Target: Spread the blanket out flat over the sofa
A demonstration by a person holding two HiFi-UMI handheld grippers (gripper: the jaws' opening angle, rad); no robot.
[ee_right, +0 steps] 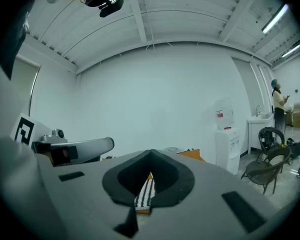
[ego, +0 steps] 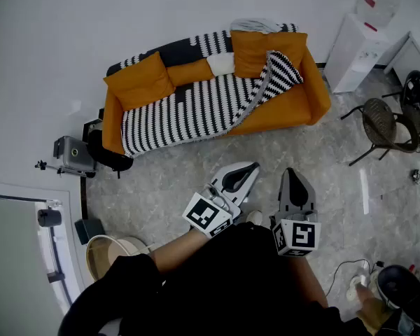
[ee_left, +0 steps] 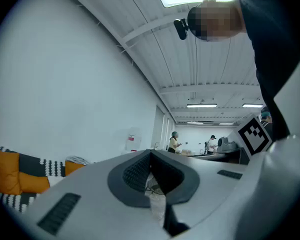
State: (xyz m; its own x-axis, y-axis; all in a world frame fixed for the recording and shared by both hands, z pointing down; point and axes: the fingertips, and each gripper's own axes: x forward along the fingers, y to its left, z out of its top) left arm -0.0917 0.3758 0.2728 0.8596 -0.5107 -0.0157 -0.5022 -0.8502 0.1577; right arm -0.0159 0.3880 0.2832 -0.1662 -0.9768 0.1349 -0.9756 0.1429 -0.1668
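An orange sofa (ego: 294,107) stands against the far wall. A black-and-white striped blanket (ego: 189,110) covers its left and middle seat and hangs over the front. The blanket's right corner (ego: 280,72) is folded back against an orange cushion (ego: 252,51), so the right seat is bare. Another orange cushion (ego: 138,81) leans at the left end. My left gripper (ego: 252,166) and right gripper (ego: 291,172) hover side by side above the floor, well short of the sofa, both shut and empty. In the right gripper view the blanket (ee_right: 146,191) shows through the notch behind the closed jaws.
A water dispenser (ego: 360,40) stands right of the sofa, with a dark chair (ego: 381,124) in front of it. A device on a stand (ego: 71,151) and a black bag (ego: 108,156) sit by the sofa's left end. A round white bin (ego: 108,254) is near my left side.
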